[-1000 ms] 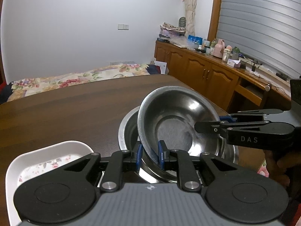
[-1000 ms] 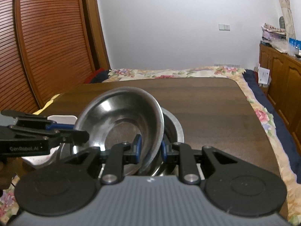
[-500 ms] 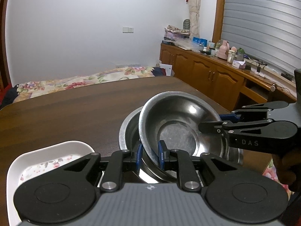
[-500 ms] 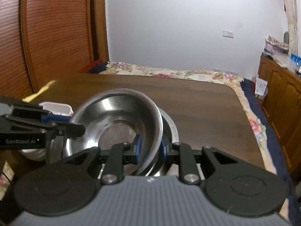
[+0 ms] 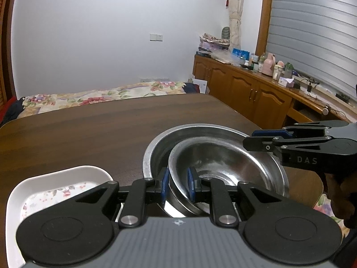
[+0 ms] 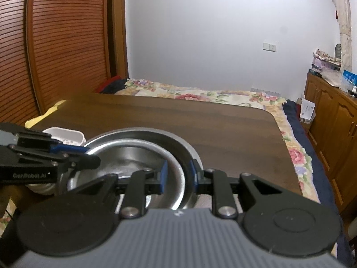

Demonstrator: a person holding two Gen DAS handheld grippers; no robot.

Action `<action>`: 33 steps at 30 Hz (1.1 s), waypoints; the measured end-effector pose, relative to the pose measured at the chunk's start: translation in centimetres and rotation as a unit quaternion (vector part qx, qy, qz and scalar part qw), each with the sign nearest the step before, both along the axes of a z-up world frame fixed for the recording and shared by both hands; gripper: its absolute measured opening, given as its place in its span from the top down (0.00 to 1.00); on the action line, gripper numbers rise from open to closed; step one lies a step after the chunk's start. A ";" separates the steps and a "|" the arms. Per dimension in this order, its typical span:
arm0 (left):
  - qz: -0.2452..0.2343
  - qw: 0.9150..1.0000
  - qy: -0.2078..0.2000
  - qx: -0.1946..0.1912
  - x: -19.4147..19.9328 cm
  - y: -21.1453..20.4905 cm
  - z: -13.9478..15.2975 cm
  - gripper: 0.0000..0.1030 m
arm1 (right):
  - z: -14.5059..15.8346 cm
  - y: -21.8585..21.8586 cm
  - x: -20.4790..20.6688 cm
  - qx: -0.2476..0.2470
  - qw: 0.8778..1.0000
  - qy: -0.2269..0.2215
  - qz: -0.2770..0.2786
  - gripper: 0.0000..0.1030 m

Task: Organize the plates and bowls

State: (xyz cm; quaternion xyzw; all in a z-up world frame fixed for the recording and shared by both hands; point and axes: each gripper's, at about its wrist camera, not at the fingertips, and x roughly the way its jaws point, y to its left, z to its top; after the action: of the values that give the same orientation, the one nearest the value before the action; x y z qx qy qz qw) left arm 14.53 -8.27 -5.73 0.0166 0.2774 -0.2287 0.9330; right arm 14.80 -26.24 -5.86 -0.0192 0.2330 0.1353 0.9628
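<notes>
Two steel bowls sit nested near the table's front edge. The smaller inner bowl (image 5: 225, 163) lies inside the larger outer bowl (image 5: 160, 145). My left gripper (image 5: 177, 185) has its blue pads on either side of the inner bowl's near rim, with a gap showing. My right gripper (image 6: 177, 176) straddles the opposite rim of the inner bowl (image 6: 138, 156) with its pads spread apart; the outer bowl (image 6: 178, 143) shows behind. The right gripper also shows in the left wrist view (image 5: 258, 137), and the left gripper in the right wrist view (image 6: 89, 154).
A white rectangular dish with a floral print (image 5: 44, 192) stands left of the bowls, also in the right wrist view (image 6: 64, 135). The dark wooden table (image 5: 100, 129) stretches beyond. A bed (image 6: 200, 93) and wooden cabinets (image 5: 252, 93) lie past it.
The inner bowl has come down from a steep tilt to lie nested in the outer bowl. Both grippers have lowered with it and their pads have spread apart.
</notes>
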 end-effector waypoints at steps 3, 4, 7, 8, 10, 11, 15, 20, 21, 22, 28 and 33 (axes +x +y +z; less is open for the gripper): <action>0.002 1.000 -0.008 -0.007 -0.5 0.0 0.3 0.81 | 0.0 -0.4 -0.3 0.013 1.000 -0.007 -0.005 0.77; 0.003 1.000 -0.011 -0.007 -0.7 0.1 0.4 0.81 | 0.0 -0.4 -0.4 0.016 1.000 -0.009 -0.006 0.77; 0.006 1.000 -0.021 -0.011 -0.9 0.2 0.9 0.72 | 0.1 -0.8 -0.6 0.026 0.999 -0.018 -0.012 0.75; 0.010 1.000 -0.026 -0.012 -1.0 0.2 1.1 0.62 | 0.1 -0.9 -0.7 0.029 0.999 -0.021 -0.013 0.75; 0.019 0.999 -0.039 -0.012 -1.2 0.1 1.4 0.39 | 0.0 -1.2 -0.9 0.035 0.999 -0.027 -0.015 0.73; 0.026 0.998 -0.049 -0.012 -1.4 0.2 1.4 0.26 | 0.0 -1.3 -1.0 0.036 0.999 -0.031 -0.017 0.71; 0.040 0.997 -0.068 -0.015 -1.4 0.1 1.5 0.16 | -0.6 -1.7 -1.1 0.041 0.997 -0.054 -0.027 0.39; 0.059 0.995 -0.072 -0.017 -1.1 0.0 0.8 0.12 | -1.8 -2.1 -0.4 0.037 0.997 -0.064 -0.032 0.24; 0.064 0.995 -0.069 -0.017 -1.0 0.0 0.5 0.12 | -2.1 -2.1 -0.3 0.039 0.997 -0.063 -0.033 0.23; 0.068 0.995 -0.066 -0.017 -1.0 -0.1 0.2 0.12 | -2.3 -2.2 -0.1 0.042 0.997 -0.061 -0.034 0.19; 0.092 0.994 -0.052 -0.027 -1.3 0.1 -0.9 0.12 | -3.3 -1.8 0.0 0.055 0.996 -0.067 -0.030 0.11; 0.096 0.994 -0.052 -0.022 -1.6 -0.1 -1.1 0.12 | -3.7 -1.5 0.1 0.073 0.995 -0.058 -0.021 0.12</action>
State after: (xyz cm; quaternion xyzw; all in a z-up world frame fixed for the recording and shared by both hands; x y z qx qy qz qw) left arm 12.93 -8.36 -6.88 -0.0190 0.2239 -0.1431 0.9639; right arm 14.92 -27.74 -9.53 0.0483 0.1663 0.1308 0.9762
